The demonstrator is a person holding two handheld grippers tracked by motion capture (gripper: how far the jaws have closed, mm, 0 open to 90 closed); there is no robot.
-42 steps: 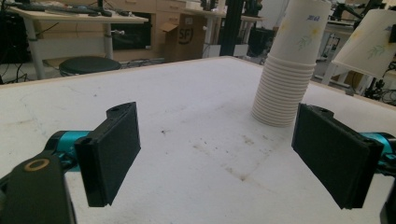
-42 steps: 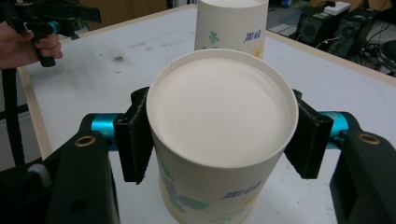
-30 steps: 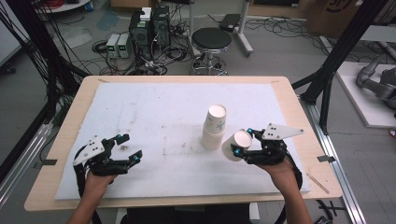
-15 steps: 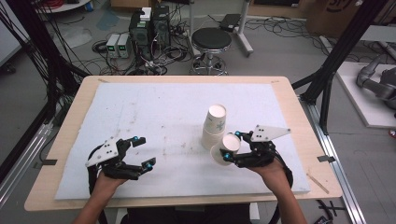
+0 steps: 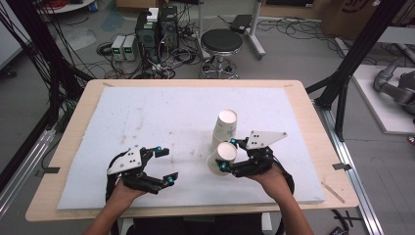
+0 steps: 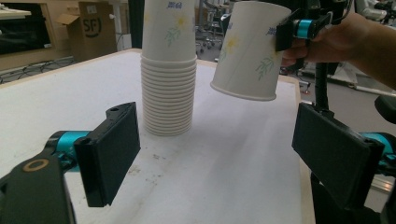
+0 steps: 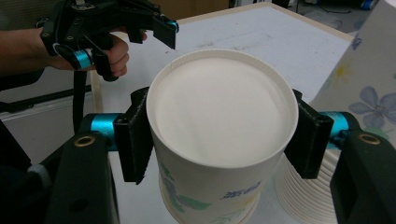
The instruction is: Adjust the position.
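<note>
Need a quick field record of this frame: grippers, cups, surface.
right gripper: shut on one white flower-printed paper cup, upside down, lifted, tilted
left gripper: open, nothing between the jaws
cup stack: inverted white paper cups, upright on the mat beside the held cup
surface: white foam mat on wooden table

Black stool on cable-strewn grey floor
</note>
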